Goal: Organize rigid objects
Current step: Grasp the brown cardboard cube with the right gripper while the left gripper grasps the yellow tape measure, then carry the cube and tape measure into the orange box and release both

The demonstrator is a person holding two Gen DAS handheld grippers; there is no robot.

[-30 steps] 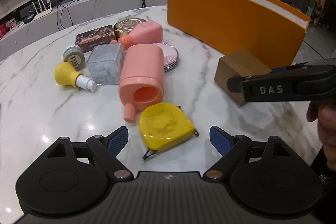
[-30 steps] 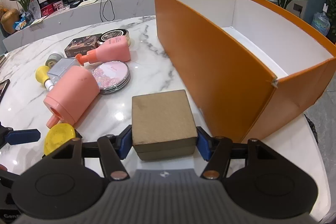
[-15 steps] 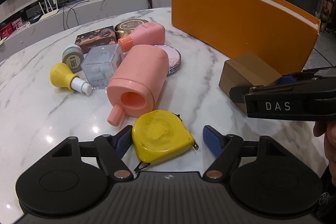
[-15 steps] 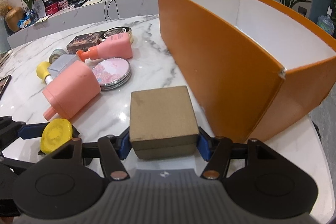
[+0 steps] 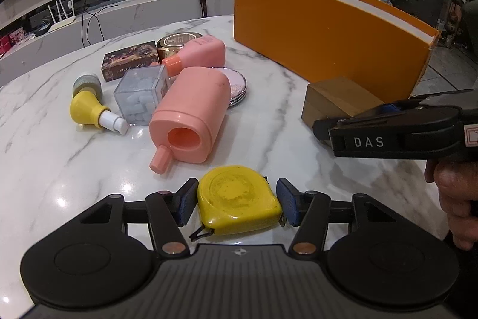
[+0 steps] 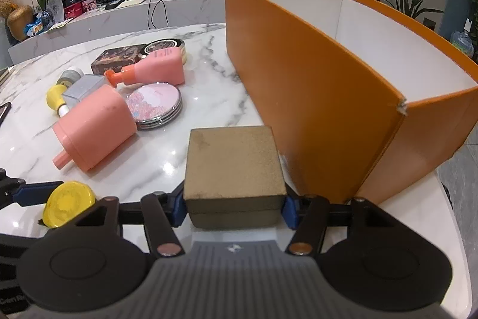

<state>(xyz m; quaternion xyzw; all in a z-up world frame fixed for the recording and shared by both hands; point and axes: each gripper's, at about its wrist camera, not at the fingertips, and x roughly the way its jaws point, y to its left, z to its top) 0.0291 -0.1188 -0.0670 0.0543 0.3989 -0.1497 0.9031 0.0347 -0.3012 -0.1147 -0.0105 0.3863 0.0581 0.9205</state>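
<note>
My left gripper (image 5: 237, 207) has its blue pads against both sides of a yellow tape measure (image 5: 236, 199) on the marble table (image 5: 44, 154). The tape measure also shows in the right wrist view (image 6: 68, 204). My right gripper (image 6: 233, 207) is shut on a brown square box (image 6: 233, 166), which also shows in the left wrist view (image 5: 337, 99). A large open orange box (image 6: 313, 97) with a white inside stands just right of the brown box.
Lying on the table are a big pink bottle (image 5: 191, 112), a smaller pink bottle (image 5: 197, 53), a clear cube (image 5: 140, 97), a yellow pump cap (image 5: 89, 111), a round compact (image 6: 155, 103), a dark card box (image 5: 128, 63) and a round tin (image 5: 179, 41).
My left gripper moved forward over the tape measure and its jaws closed in until the pads met its sides. The right gripper stayed shut on the brown box, nearly still.
</note>
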